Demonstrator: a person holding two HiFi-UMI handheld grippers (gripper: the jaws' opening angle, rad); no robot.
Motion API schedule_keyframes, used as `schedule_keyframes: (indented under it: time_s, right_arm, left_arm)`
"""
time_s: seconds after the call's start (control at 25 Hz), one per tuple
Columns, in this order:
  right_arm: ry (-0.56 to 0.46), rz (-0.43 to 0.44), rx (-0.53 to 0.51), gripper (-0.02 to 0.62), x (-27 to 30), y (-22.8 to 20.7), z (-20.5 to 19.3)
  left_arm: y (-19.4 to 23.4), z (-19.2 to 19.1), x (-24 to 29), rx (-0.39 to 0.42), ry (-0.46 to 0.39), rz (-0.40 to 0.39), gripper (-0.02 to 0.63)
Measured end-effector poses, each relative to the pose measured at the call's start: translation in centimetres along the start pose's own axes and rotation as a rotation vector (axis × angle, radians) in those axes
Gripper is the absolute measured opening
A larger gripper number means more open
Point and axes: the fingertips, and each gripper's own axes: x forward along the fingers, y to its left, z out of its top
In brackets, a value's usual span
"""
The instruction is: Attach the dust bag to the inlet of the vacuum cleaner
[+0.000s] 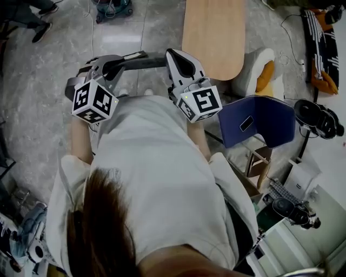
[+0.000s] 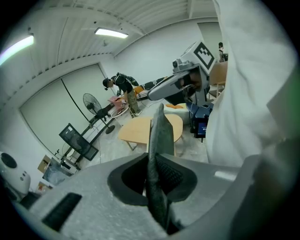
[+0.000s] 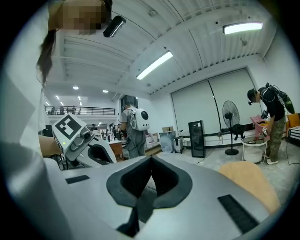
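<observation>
My left gripper is shut on a thin dark grey flat piece, apparently the dust bag seen edge-on, which sticks up out of the jaws. In the head view this gripper is held in front of the person's chest, and a dark strip runs from it toward the right gripper. The right gripper is shut with nothing between its pads, close beside the left one. A blue-green machine on casters, possibly the vacuum cleaner, stands on the floor far ahead.
A rounded wooden table stands ahead. To the right are a blue box-like seat and a white stool with an orange cushion. Further off are pedestal fans and people. Cluttered gear lies at the lower right.
</observation>
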Motion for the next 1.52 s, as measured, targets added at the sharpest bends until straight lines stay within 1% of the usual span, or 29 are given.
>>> schedule_keyframes:
  time_s: [0.2,0.44,0.68,0.8,0.92,1.08,1.2,1.36,1.52]
  right_arm:
    - [0.003,0.015,-0.007,0.002,-0.1,-0.4,-0.2]
    - [-0.020,0.035,0.003,0.002,-0.5,-0.7,-0.1]
    - [0.030,0.042,0.017,0.002,1.9,-0.9,-1.2]
    - [0.040,0.036,0.036,0.002,4.4,-1.0,-1.2]
    - [0.023,0.038,0.041,0.002,7.9,-0.9,0.0]
    - [0.004,0.014,0.051,0.002,13.0,-1.1,2.4]
    - [-0.003,0.011,0.020,0.002,16.3,-0.9,3.8]
    - [-0.025,-0.026,0.012,0.002,19.0,-0.8,4.7]
    - [-0.039,-0.059,0.011,0.002,20.2,-0.9,5.0]
  left_arm:
    - [-0.2,0.1,0.3,-0.012,0.010,0.012,0.040]
    - [-0.2,0.1,0.9,-0.029,0.015,0.019,0.039]
    - [2.0,-1.4,1.7,-0.062,0.006,0.010,0.040]
    - [3.9,-2.6,1.9,-0.077,-0.008,0.001,0.040]
    - [6.8,-4.0,1.9,-0.084,-0.021,-0.009,0.040]
    - [11.3,-5.9,1.8,-0.072,-0.033,-0.024,0.040]
    - [14.3,-7.4,1.8,-0.054,-0.043,-0.037,0.040]
    - [17.8,-9.5,1.6,-0.041,-0.049,-0.023,0.040]
    - [20.1,-10.9,1.0,-0.077,-0.064,-0.007,0.040]
